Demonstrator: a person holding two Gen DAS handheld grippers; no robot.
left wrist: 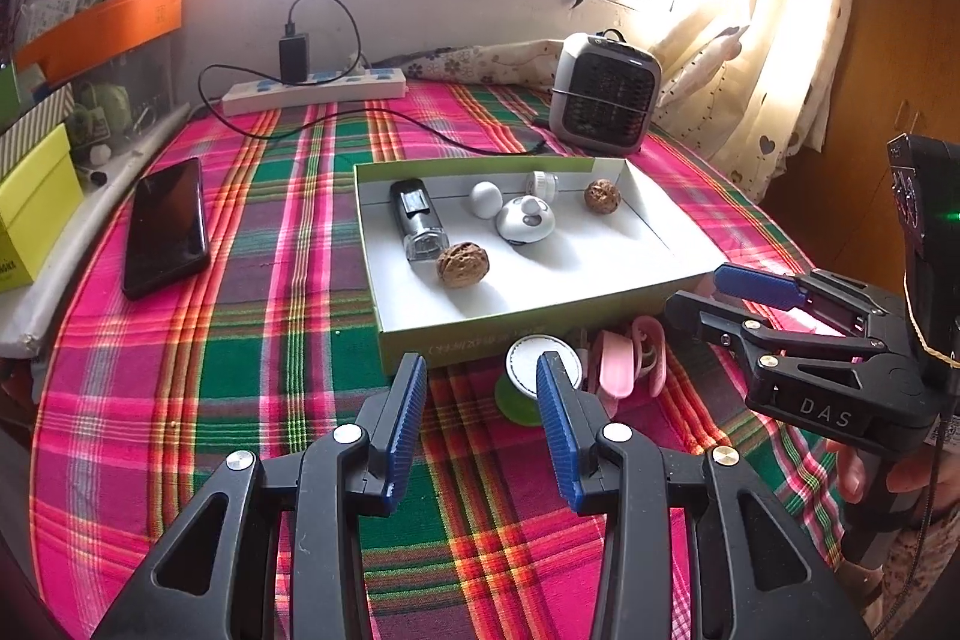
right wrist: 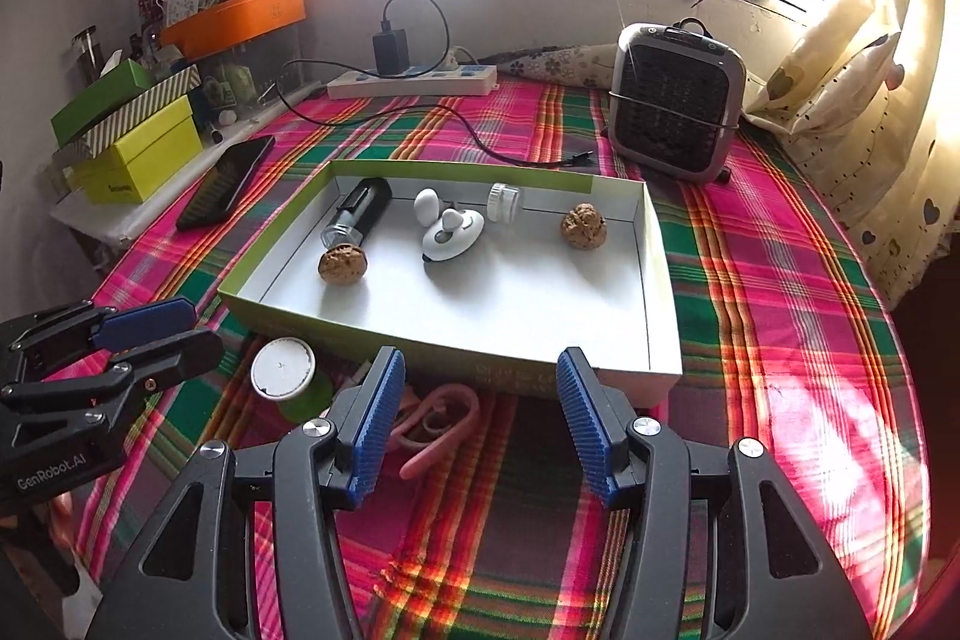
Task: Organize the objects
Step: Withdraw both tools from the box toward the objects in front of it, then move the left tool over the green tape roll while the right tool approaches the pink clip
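A shallow white cardboard box lid with lime-green outer walls (right wrist: pixel 657 292) lies on the plaid-covered table (right wrist: pixel 780 292) as the collecting tray, already holding two brown walnuts (right wrist: pixel 342 266), a black cylindrical torch-like device (right wrist: pixel 359 212), a white disc-shaped gadget (right wrist: pixel 451 232), a white egg shape (right wrist: pixel 426 205) and a small clear jar (right wrist: pixel 504 202). Just outside its near wall, seemingly not yet sorted, lie a green spool with a white round top (right wrist: pixel 283 370) and a pink plastic clip (right wrist: pixel 441 421). The left tool (left wrist: pixel 482 391) hangs wide and empty near the spool, the right tool (right wrist: pixel 477 418) wide and empty over the clip; their bodies read "GenRobot.AI" and "DAS", while the lid's print is illegible.
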